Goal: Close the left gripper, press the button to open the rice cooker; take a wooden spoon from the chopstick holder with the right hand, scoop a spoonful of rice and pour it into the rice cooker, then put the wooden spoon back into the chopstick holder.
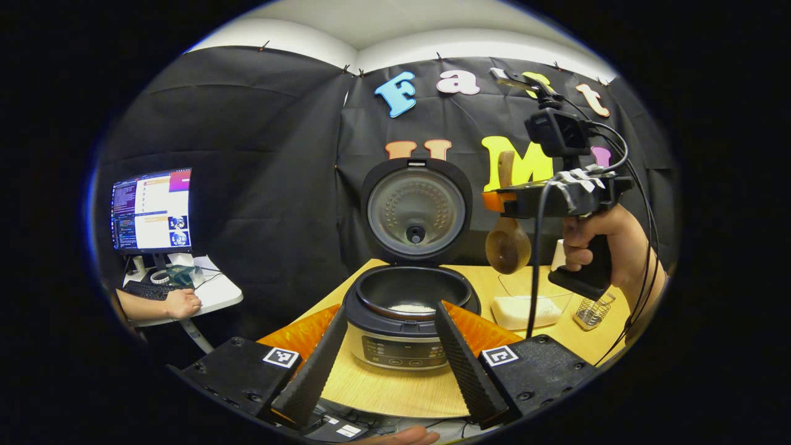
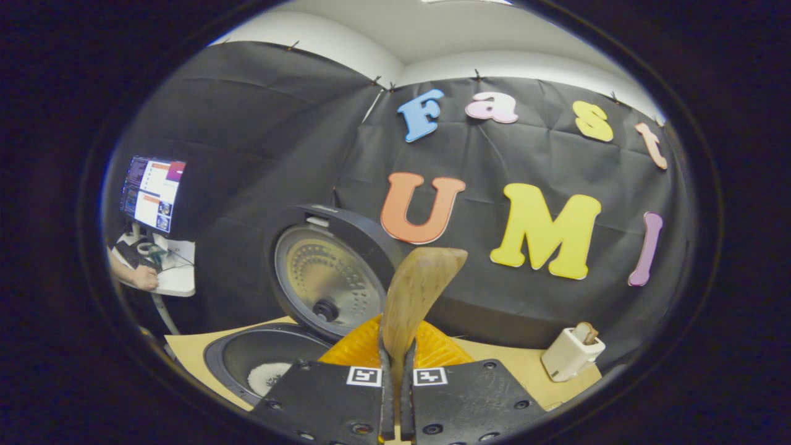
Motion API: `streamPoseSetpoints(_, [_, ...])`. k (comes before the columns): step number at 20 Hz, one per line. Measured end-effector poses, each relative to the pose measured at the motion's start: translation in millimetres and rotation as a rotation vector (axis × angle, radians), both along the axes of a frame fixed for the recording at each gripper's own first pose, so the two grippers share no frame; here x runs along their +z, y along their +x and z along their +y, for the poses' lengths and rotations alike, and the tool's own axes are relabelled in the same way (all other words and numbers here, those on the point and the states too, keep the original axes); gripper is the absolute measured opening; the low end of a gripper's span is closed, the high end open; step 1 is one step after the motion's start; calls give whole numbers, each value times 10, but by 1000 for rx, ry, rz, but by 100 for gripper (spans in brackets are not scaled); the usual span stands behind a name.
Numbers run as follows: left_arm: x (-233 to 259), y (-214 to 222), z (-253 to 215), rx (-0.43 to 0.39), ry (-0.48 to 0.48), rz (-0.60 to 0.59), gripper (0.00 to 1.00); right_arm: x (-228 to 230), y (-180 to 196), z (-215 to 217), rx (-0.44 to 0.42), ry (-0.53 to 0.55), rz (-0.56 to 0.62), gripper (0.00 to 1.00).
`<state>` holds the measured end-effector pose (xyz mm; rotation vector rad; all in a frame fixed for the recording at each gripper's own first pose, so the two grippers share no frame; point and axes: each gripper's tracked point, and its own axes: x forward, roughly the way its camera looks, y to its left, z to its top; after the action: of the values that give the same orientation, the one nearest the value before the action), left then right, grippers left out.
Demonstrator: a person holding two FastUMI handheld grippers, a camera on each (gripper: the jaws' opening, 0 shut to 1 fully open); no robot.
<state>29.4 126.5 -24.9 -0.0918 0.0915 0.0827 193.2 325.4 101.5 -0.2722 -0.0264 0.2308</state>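
The rice cooker stands open on the wooden table, its lid upright, with a small heap of rice in the pot. My left gripper is open just in front of it, one finger on each side of the cooker's front. Up to the right, a hand holds my right gripper, shut on the wooden spoon, whose bowl hangs down above the glass bowl of rice. In the right gripper view, the right gripper pinches the spoon. The white chopstick holder stands at the right.
A small wire basket sits on the table's right edge beside the glass bowl. Off the table to the left, a person's hand rests at a desk with a monitor. The open cooker pot lies low left in the right gripper view.
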Motion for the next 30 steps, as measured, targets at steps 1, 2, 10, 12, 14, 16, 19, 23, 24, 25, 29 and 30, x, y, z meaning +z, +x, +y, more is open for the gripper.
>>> streamPoseSetpoints(1, [27, -10, -41, -5, 0, -5, 92, 55, -21, -154, -18, 9, -11, 4])
streamPoseSetpoints(2, [60, -20, -86, -8, 1, -13, 92, 108, -51, -304, -36, 15, -24, 4])
streamPoseSetpoints(10, [187, -47, -339, -30, 46, -44, 92, 102, -111, -1657, -201, 104, -31, 5])
streamPoseSetpoints(12, [224, -47, -407, -40, 37, -56, 92, 23, -109, -2074, -257, 119, -23, 5])
streamPoseSetpoints(14, [261, -38, -466, -45, 35, -69, 92, -45, -121, -2428, -303, 143, -26, 4])
streamPoseSetpoints(16, [279, -29, -551, -61, 37, -77, 92, -173, -129, -2771, -342, 170, -20, 5])
streamPoseSetpoints(19, [302, 3, -645, -76, 39, -90, 92, -393, -84, -3206, -387, 245, -12, 5])
streamPoseSetpoints(23, [267, 41, -716, -81, 14, -76, 92, -748, -7, -3592, -426, 311, 32, 5])
streamPoseSetpoints(24, [270, 39, -715, -74, 8, -75, 92, -829, 17, -3655, -438, 320, 42, 5])
streamPoseSetpoints(25, [290, 35, -712, -66, 11, -79, 92, -914, 40, -3719, -450, 333, 48, 5])
streamPoseSetpoints(29, [288, 27, -570, 6, 23, -77, 92, -1150, 132, -3759, -450, 374, 66, 5])
streamPoseSetpoints(30, [290, 32, -556, 15, 15, -79, 92, -1192, 143, -3738, -438, 384, 73, 5])
